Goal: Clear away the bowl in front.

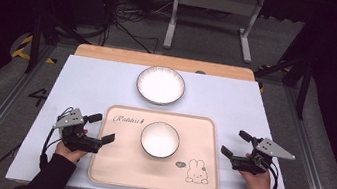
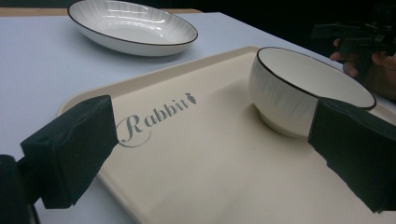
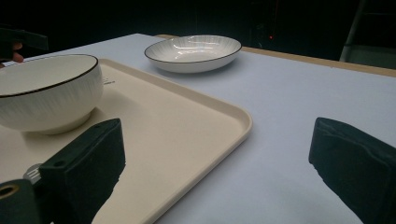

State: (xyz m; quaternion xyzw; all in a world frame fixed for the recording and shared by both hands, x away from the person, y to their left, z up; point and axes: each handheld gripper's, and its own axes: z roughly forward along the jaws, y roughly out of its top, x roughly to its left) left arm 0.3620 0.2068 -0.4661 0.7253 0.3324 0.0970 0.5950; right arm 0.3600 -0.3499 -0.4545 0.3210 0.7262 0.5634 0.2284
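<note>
Two hands enter from the bottom of the high view, each holding one gripper. Left gripper sits just off the tray's left edge, jaws spread wide with nothing between them; in the left gripper view one jaw hangs over the tray's near corner and the other stands in front of the bowl, not touching it as far as I can tell. Right gripper sits just off the tray's right edge, jaws likewise wide apart and empty; in the right gripper view one jaw is over the tray, the other over bare table.

One bowl stands upright near the middle of one beige tray, white with a dark rim, empty. Bare tray surface surrounds it on all sides, with the "Rabbit" lettering toward the far left corner and a rabbit drawing toward the near right corner.

One plate, white with a dark rim, lies on the table beyond the tray's far edge, apart from it. White table surface is open to both sides of the tray and plate, and a wooden strip runs along the far edge.
</note>
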